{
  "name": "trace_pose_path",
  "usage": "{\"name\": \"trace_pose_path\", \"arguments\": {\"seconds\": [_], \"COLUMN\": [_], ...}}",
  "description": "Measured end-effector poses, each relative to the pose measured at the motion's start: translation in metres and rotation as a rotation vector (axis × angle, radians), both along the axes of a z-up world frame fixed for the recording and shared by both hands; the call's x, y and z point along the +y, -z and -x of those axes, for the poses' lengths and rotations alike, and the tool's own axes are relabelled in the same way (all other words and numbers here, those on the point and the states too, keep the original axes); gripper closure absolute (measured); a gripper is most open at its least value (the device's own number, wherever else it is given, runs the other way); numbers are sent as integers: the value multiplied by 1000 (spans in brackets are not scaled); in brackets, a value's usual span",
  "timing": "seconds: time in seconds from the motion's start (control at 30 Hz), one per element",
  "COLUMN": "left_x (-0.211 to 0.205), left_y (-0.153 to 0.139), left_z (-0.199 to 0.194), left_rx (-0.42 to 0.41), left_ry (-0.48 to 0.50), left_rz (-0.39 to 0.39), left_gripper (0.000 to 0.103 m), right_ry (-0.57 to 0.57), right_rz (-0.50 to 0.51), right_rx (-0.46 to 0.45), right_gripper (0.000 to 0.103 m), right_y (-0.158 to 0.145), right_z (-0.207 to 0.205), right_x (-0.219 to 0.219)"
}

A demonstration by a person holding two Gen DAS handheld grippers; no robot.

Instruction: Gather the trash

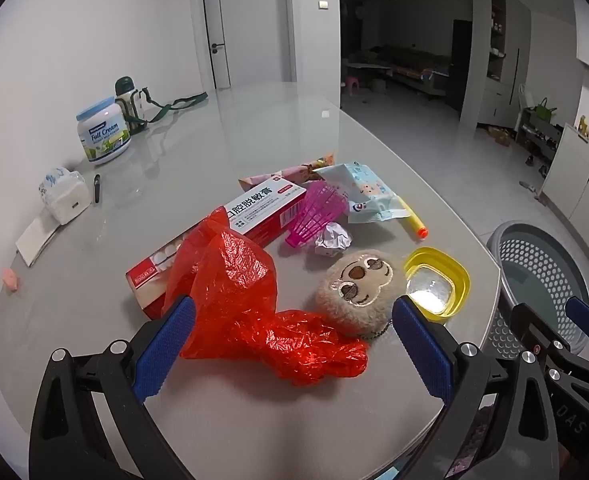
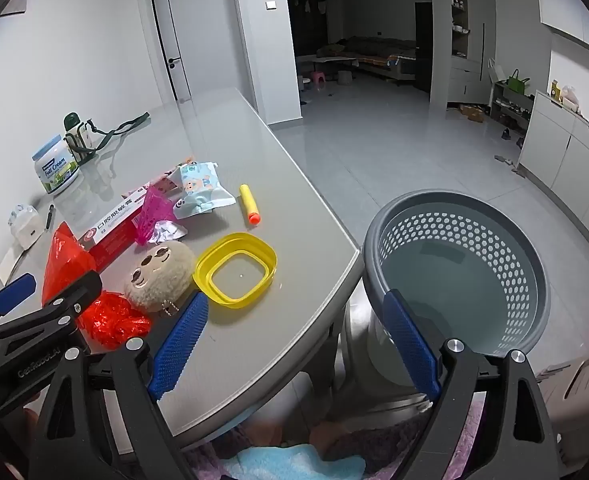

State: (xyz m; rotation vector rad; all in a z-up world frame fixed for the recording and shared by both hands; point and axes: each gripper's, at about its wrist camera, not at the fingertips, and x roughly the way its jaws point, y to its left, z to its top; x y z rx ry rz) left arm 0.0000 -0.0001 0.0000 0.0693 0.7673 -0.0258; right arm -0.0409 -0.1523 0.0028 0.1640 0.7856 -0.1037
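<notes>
Hovering, left gripper [image 1: 294, 344] jaws wide around red plastic bag [image 1: 250, 304] at table's 6 o'clock. Right gripper [image 2: 294, 344] wide, empty; basket [image 2: 462, 264] at 3 o'clock. Risk: closing snags plush toy [image 1: 358, 284] beside bag.

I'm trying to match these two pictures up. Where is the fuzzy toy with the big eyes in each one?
Left wrist view: the fuzzy toy sits low and right of centre, between the red plastic bag and the yellow container.
Right wrist view: the fuzzy toy is lower left.
Shared landmark: the yellow container, just right of the toy in both.
</notes>
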Motion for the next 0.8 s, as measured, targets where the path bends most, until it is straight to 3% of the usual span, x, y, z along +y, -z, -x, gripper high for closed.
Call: {"name": "trace_pose_path", "arguments": {"seconds": [0.8], "left_x": [-4], "left_y": [-5], "left_z": [2], "left_rx": [-15], "left_ry": [8], "left_rz": [-17], "left_gripper": [6], "right_ry": [2], "right_rz": [-9], "right_rx": [-2], "right_gripper": [18], "right_y": [-3], "right_z": [-1], "right_x": [-2]}}
